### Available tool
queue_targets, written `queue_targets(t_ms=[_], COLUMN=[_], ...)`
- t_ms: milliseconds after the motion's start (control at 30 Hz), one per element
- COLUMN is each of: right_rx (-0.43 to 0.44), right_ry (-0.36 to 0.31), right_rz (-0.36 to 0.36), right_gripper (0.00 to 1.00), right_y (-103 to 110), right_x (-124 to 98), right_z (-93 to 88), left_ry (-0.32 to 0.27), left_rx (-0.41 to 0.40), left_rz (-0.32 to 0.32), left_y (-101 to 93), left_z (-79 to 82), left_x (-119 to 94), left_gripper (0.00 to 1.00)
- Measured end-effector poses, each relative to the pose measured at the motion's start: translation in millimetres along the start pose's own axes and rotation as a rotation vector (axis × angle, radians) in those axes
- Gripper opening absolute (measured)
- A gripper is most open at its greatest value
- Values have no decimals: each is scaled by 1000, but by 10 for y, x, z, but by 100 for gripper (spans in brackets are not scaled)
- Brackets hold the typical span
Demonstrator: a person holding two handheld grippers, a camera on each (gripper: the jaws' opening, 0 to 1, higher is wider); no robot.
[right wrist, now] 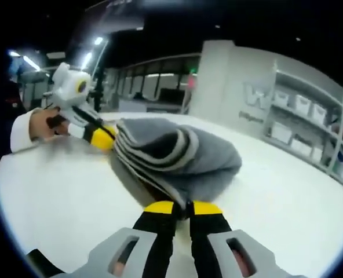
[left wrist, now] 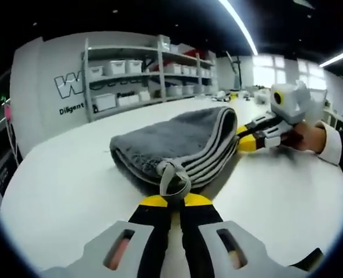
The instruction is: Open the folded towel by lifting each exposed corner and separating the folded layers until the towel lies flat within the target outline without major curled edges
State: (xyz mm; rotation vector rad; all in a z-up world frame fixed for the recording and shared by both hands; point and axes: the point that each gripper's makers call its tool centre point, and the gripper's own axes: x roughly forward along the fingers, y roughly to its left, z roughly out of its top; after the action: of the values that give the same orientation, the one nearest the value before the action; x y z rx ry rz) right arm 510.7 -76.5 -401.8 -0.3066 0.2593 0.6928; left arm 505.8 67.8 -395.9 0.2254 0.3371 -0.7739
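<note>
A grey plush towel (left wrist: 177,136) with paler striped edges lies folded in several layers on the white table (left wrist: 61,191). My left gripper (left wrist: 172,197) rises from the bottom of the left gripper view, its yellow-tipped jaws shut on the towel's near corner by a small grey loop tag (left wrist: 172,178). At the opposite end, my right gripper (left wrist: 241,139) pinches the towel, held by a hand (left wrist: 310,139). In the right gripper view the right gripper (right wrist: 183,205) is shut on the towel (right wrist: 177,153) edge, and the left gripper (right wrist: 109,138) grips the far end.
Metal shelves with white bins (left wrist: 142,69) stand behind the table against a wall with lettering (left wrist: 70,87). The same shelves (right wrist: 310,121) show at the right of the right gripper view. A white-cuffed sleeve (right wrist: 21,130) holds the left gripper.
</note>
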Motion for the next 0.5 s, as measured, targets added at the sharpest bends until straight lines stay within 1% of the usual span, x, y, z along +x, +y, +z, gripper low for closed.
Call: queue_targets(t_ms=[67, 133, 233, 400, 500], right_rx=[5, 5, 8, 17, 7], right_ry=[0, 0, -1, 1, 3], right_rz=[12, 27, 50, 82, 96], right_gripper=[3, 2, 2, 3, 3], right_y=[29, 64, 109, 151, 196], right_x=[-11, -29, -54, -89, -109], right_z=[1, 7, 11, 7, 8], left_ry=[4, 16, 16, 22, 22], left_rx=[7, 26, 51, 52, 50], left_rz=[-17, -23, -28, -50, -61], left_y=[-35, -67, -94, -127, -154], left_z=[-23, -32, -25, -61, -66], left_x=[-43, -74, -122, -169, -215], left_gripper=[5, 5, 5, 5, 5])
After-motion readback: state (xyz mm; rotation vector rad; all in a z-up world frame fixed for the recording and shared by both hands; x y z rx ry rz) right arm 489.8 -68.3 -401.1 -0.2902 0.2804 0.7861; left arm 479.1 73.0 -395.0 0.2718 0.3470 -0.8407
